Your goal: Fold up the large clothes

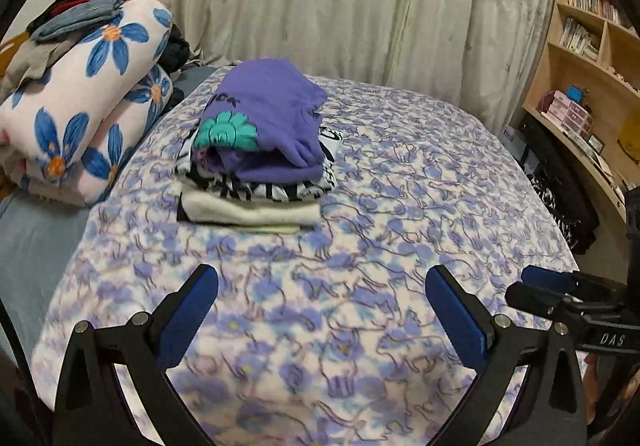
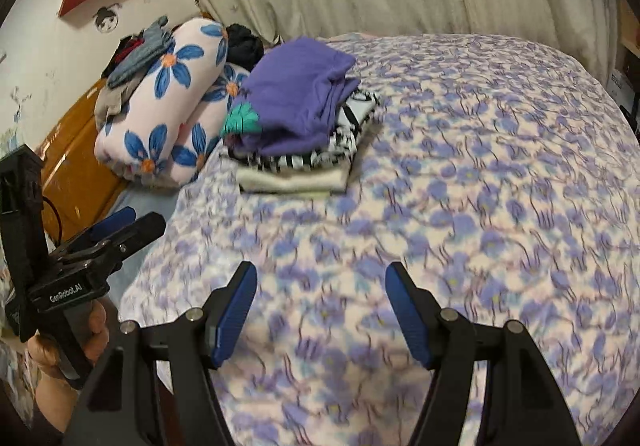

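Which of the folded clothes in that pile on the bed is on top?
The purple garment with the teal flower print tops the pile; the black-and-white striped one and the cream one lie beneath it.

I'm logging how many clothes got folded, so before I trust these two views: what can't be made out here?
- Stack of folded clothes: the purple top covers the lower layers in both views, so no sure count.
- Purple top's lettering: left view, wraps over the fold.
- Bedspread pattern: motion-blurred near both tools.
- Shelf contents: left view, too small, cut by the edge.
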Tool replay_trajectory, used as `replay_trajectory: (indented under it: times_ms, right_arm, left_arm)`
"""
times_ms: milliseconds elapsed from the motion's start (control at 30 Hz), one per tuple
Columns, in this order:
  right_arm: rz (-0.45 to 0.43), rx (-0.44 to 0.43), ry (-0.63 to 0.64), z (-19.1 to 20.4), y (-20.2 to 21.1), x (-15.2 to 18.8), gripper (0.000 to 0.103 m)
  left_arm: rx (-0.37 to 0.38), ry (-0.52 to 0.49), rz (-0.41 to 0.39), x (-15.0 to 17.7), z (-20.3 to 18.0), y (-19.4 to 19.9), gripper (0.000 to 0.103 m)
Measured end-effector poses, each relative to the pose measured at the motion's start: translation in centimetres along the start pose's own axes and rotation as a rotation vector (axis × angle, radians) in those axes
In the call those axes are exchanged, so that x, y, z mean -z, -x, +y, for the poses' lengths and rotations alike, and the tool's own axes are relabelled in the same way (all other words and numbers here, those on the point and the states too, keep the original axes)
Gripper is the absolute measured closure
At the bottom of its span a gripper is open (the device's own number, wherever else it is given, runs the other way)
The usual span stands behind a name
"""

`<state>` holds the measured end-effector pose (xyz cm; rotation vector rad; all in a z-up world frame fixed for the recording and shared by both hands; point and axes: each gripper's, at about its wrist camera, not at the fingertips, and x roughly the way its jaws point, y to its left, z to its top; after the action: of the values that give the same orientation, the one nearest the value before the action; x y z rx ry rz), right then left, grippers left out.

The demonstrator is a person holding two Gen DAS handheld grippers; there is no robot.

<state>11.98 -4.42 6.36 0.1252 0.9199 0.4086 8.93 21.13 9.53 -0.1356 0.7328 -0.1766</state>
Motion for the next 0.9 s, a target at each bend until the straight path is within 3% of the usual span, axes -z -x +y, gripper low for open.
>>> replay_trajectory:
  times_ms: [233, 467, 567, 733, 900]
  right_arm:
    - [-0.018, 0.048, -0.021, -1.2, 1.8, 5.0, 0.036]
    - [-0.069, 0.154, -0.024, -1.9, 3.3, 9.0, 0.036]
    - [-0.089, 0.213, -0.014, -2.1, 3.5, 10.9, 0.036]
    - [-0.077, 0.210, -0.071, -3.1, 3.4, 13.5, 0.036]
    - [-0.083, 0.264, -0.060, -3.3, 3.5, 14.9, 0.036]
  left_arm:
    - [-0.020, 0.040, -0.023, 5.0, -2.2, 1.1, 0.000]
    - [-0.058, 0.104, -0.040, 9.3, -3.6, 1.7, 0.000]
    - [-0.090, 0.092, -0.025, 11.2, -4.9, 1.3, 0.000]
    - [-0.145, 0.045, 0.032, 14.0, -7.2, 0.2, 0.000]
    - [-0.177, 0.007, 0.067, 16.0, -9.1, -0.3, 0.000]
